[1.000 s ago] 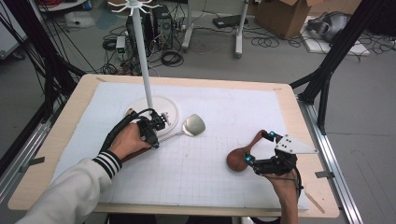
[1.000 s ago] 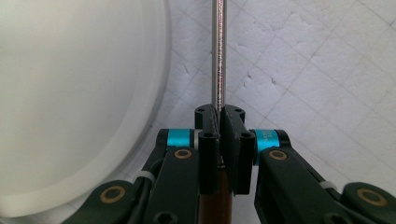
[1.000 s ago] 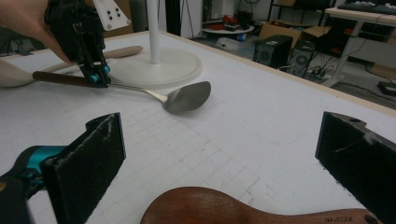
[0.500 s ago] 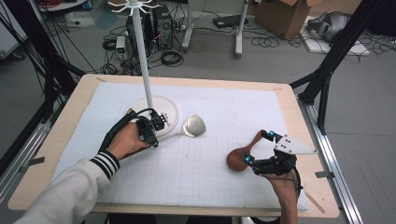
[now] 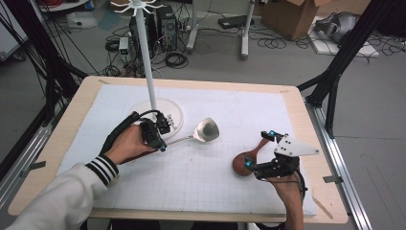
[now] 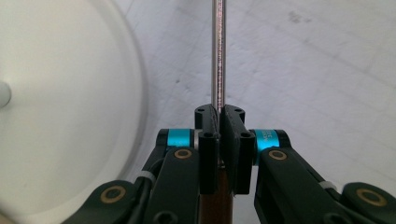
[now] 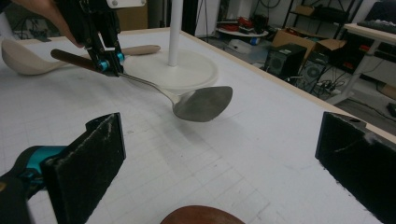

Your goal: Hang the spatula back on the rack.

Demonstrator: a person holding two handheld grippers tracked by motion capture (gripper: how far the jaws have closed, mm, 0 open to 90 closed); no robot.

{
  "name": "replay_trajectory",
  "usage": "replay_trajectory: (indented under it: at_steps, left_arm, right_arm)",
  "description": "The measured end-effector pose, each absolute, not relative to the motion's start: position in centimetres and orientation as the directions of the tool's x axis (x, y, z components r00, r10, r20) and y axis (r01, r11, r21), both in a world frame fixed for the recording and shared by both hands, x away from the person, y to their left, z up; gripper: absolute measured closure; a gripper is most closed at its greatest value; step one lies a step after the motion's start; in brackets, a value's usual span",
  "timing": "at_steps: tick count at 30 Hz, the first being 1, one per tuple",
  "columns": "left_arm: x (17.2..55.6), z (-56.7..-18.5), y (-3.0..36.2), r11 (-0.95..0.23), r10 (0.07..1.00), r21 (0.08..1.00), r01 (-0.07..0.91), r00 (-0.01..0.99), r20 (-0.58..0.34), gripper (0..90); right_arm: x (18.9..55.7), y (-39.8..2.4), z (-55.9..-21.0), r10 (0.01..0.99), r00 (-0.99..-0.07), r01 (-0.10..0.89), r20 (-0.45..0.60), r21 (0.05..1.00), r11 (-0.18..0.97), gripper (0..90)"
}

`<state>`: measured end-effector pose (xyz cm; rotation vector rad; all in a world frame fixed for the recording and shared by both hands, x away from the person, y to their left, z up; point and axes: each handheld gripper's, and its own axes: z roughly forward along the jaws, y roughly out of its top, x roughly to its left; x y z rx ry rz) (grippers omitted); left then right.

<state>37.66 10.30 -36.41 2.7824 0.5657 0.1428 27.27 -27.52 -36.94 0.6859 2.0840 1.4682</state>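
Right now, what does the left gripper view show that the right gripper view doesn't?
Left gripper view: the left tongs, close up, shut on the ladle's metal shaft by its brown handle. Right gripper view: the ladle's bowl, a pale wooden spoon behind it, the open right tongs and a brown spoon below them. Shared: the shaft and the white stand base.

The left gripper (image 5: 160, 136) is black, with teal rings (image 6: 181, 138) at its jaw joints, brass-coloured screws (image 6: 183, 153) in the links, and a black cable (image 5: 125, 125) looped over the hand. The left arm wears a pale grey sleeve (image 5: 57, 201) ending in a black-and-white striped cuff (image 5: 103, 168). The right gripper (image 5: 261, 153) is also black with teal accents, has flat, scuffed black pads (image 7: 91, 158), and carries a grey three-cornered plate (image 5: 295, 147) on top.
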Motion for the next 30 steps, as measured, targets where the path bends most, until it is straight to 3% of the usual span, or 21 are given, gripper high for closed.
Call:
replay_trajectory:
  at_steps: [7,20,30]
  left_arm:
    - [36.3,-35.0,9.2,-0.908,0.286,0.332,0.257,0.957,0.042,84.6]
    - [34.1,-34.2,7.4,-0.936,0.129,0.336,0.104,0.990,0.053,84.6]
    - [33.1,-33.7,6.6,-0.939,0.056,0.342,0.029,0.996,0.068,84.6]
  right_arm:
    - [27.7,-26.6,-34.7,0.596,-0.792,0.083,-0.136,0.942,0.325,0.6]
    - [29.1,-22.6,-31.1,0.410,-0.889,0.036,-0.206,0.860,0.509,0.6]
    - [30.2,-19.5,-30.1,0.272,-0.940,0.000,-0.205,0.798,0.603,0.6]
